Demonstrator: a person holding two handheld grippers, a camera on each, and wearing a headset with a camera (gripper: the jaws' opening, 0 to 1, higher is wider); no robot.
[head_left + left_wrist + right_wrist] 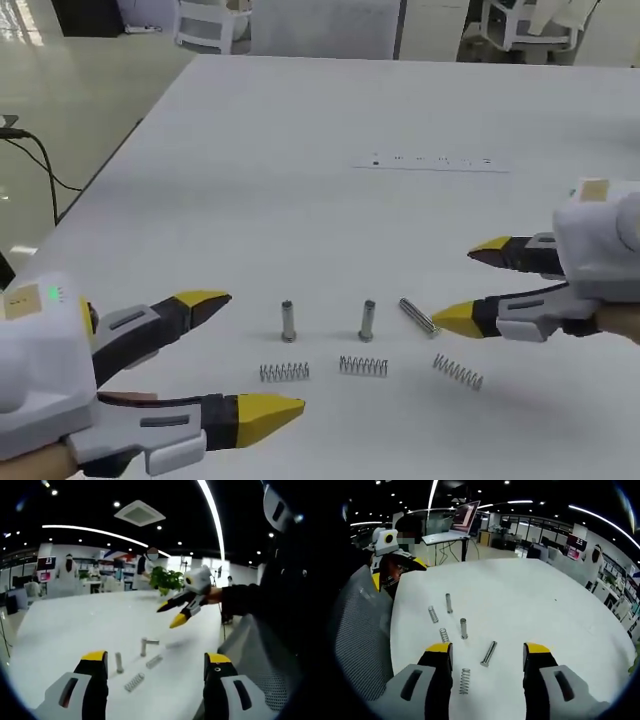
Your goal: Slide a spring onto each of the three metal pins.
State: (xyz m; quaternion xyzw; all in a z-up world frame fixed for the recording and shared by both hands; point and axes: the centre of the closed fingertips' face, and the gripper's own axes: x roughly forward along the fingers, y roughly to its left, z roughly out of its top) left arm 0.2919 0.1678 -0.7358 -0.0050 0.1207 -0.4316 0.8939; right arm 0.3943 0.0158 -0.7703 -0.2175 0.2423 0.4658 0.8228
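White table [300, 150] in open-plan office, glossy floor [60, 80], two upright pins [288, 321], third pin [418, 316] lying flat, three springs [363, 366] loose, left hand-held gripper [258, 352] and right hand-held gripper [452, 286] agape, empty

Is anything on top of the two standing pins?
Nothing: the standing pins are bare. All three springs lie on the table nearby. Nothing hides the pin tops.

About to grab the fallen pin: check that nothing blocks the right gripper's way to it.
Nothing visible does. The pin lies ahead of the open jaws of the right gripper; the nearest spring lies aside.
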